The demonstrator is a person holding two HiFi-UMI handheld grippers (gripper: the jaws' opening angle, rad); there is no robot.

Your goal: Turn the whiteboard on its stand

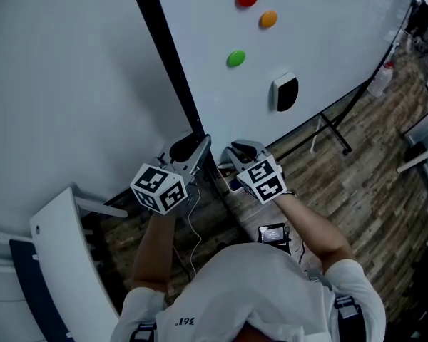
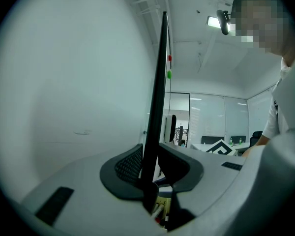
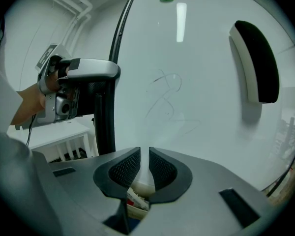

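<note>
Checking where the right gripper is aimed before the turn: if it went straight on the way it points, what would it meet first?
The whiteboard: its white face fills the line ahead of the right gripper, left of the eraser. How close it already is cannot be judged.

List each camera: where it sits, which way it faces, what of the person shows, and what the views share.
Head view: on the person's head, looking steeply down at the whiteboard; forearms, shirt, left gripper and right gripper show.
Left gripper view: on the left gripper, looking along the black frame that its jaws clamp; the shirt shows at right.
Right gripper view: on the right gripper, looking up the whiteboard's face toward the eraser; the left hand shows.
Shared: the green magnet, in all three.
</note>
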